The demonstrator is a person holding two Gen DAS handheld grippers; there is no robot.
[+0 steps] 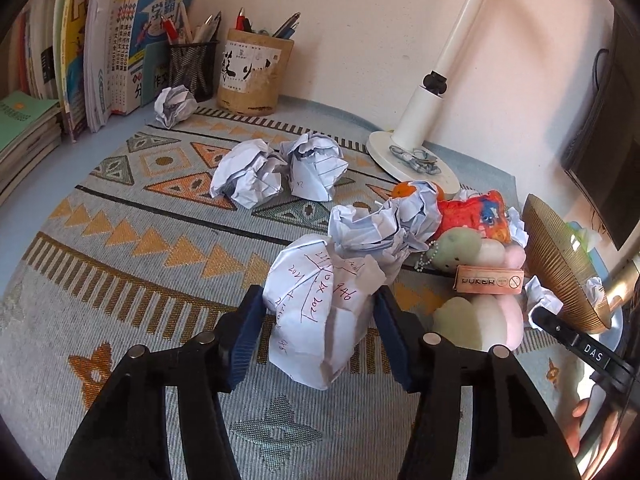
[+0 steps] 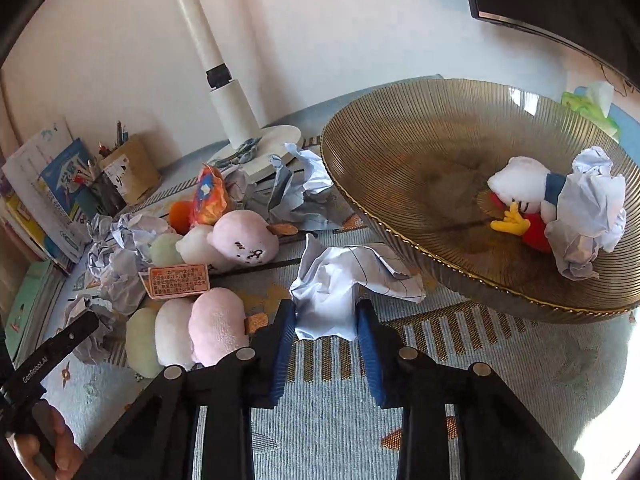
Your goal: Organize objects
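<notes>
My left gripper (image 1: 318,312) is shut on a crumpled paper ball with red writing (image 1: 316,304), held over the patterned mat. My right gripper (image 2: 326,318) is shut on a white crumpled paper ball (image 2: 344,284) just left of the gold ribbed bowl (image 2: 420,152). The bowl holds a duck plush (image 2: 520,204) and a paper ball (image 2: 588,208). More paper balls lie on the mat (image 1: 248,174) (image 1: 316,166) (image 1: 380,220). Pastel plush toys (image 2: 188,332) (image 2: 228,240), an orange plush (image 1: 476,212) and a small card box (image 1: 490,280) lie between the grippers.
A white lamp base (image 1: 412,152) stands at the back. Two pen holders (image 1: 254,72) (image 1: 192,68), another paper ball (image 1: 176,104) and a row of books (image 1: 100,40) line the back left. A dark monitor (image 2: 560,0) is at the right.
</notes>
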